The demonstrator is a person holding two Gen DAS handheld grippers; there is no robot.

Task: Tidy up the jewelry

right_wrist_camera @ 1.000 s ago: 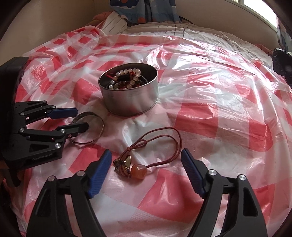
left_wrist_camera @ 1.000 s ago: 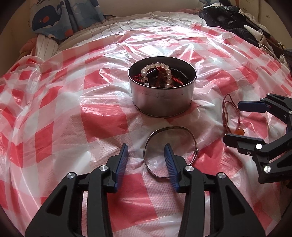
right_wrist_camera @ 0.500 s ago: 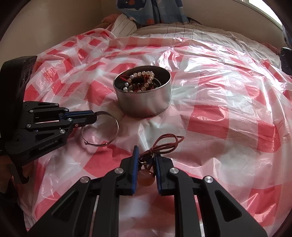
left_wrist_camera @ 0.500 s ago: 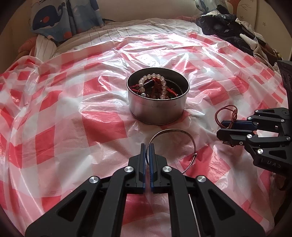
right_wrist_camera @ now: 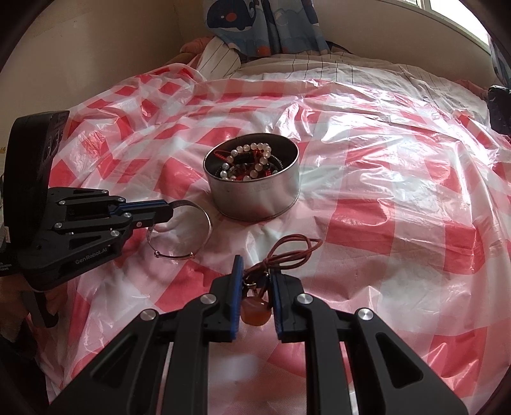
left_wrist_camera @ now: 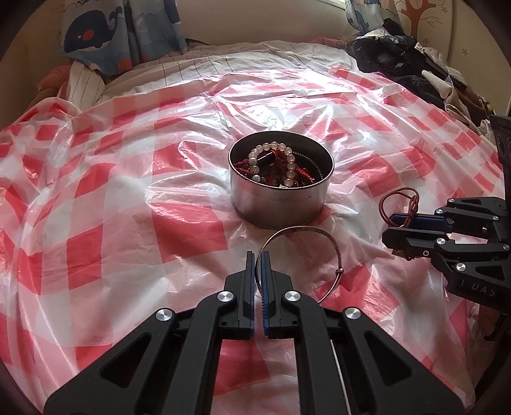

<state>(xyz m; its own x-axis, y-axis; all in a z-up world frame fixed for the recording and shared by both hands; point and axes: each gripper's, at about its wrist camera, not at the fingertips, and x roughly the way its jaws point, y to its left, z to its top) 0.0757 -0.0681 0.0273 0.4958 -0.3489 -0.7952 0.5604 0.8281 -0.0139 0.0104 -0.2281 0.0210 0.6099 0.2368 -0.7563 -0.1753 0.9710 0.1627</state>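
A round metal tin [left_wrist_camera: 281, 204] [right_wrist_camera: 255, 199] stands mid-sheet with bead bracelets and red cords inside. My left gripper [left_wrist_camera: 258, 258] [right_wrist_camera: 166, 212] is shut on a silver bangle [left_wrist_camera: 306, 233] [right_wrist_camera: 204, 220] and holds it just in front of the tin, lifted off the sheet. My right gripper [right_wrist_camera: 255, 281] [left_wrist_camera: 391, 226] is shut on a red cord necklace [right_wrist_camera: 292, 252] [left_wrist_camera: 399, 204] with an orange stone pendant [right_wrist_camera: 255, 314], held to the right of the tin.
A red-and-white checked plastic sheet [left_wrist_camera: 127, 198] covers the bed. A whale-print curtain [left_wrist_camera: 121, 28] hangs at the back. Dark clothes [left_wrist_camera: 408, 64] are piled at the back right. A striped pillow [right_wrist_camera: 220, 57] lies behind the sheet.
Both grippers have shut, the left on the bangle and the right on the cord necklace, and both have lifted their pieces off the sheet.
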